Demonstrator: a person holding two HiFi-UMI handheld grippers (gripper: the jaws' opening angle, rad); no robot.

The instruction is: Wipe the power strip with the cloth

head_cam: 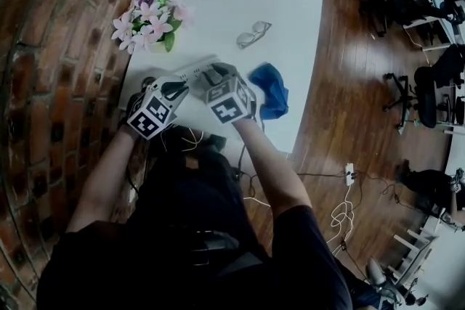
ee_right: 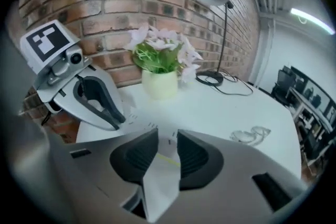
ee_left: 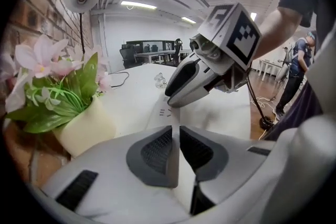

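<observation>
Both grippers pinch the white power strip (head_cam: 190,69), left of the middle in the head view: the left gripper (ee_left: 175,134) on its thin edge, the right gripper (ee_right: 163,144) beside it. The power strip looks stiff, light and slippery. The soft blue cloth (head_cam: 269,89) lies just right, easy to pinch anywhere.

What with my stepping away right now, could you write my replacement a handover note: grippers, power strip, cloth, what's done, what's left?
Left gripper: fingers shut on the power strip.
Right gripper: fingers shut on the power strip too, beside the left.
Cloth: blue, crumpled on the table just right of the right gripper, held by neither.
Done: strip gripped by both; no wiping under way.
Left: probably free the right gripper, pick up the cloth, wipe the strip.
</observation>
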